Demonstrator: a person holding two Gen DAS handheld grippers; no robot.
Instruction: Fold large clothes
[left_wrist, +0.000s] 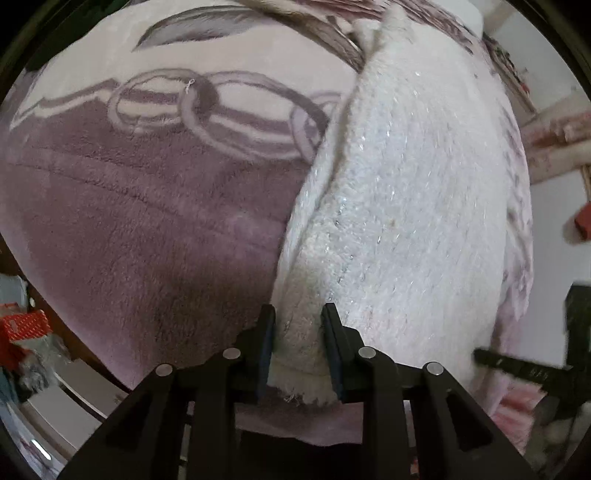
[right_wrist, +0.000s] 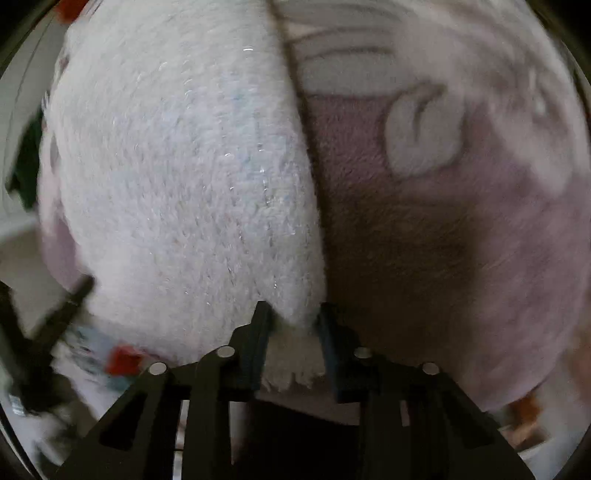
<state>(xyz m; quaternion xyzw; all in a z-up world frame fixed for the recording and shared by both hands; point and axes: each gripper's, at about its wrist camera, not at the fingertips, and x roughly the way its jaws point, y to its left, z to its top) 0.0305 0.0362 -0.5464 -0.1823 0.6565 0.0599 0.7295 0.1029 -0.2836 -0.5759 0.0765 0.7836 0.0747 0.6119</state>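
1. The left gripper (left_wrist: 298, 321) has its fingers (left_wrist: 266, 334) clenched on the frayed bottom hem of a white knit sweater (left_wrist: 402, 206), which has glittery threads running through it.
2. In the left wrist view the sweater stretches from the fingers at 6 o'clock up toward 1 o'clock and fills the right half of the frame.
3. It lies on a mauve plush blanket (left_wrist: 140, 221) with a pale chain-link pattern, which covers the frame from 8 o'clock round to 12 o'clock.
4. The right gripper (right_wrist: 293, 319) also grasps the hem of the sweater (right_wrist: 184, 177): cloth is pinched between its fingers (right_wrist: 260, 332), with ragged threads hanging at the edge.
5. In the right wrist view the sweater fills the left half from 6 o'clock to 11 o'clock; the blanket (right_wrist: 424, 229) fills the right half.
6. A red crate (left_wrist: 24, 325) sits at 8 o'clock in the left wrist view, beyond the blanket's edge.
7. The right wrist view is blurred toward its rim.
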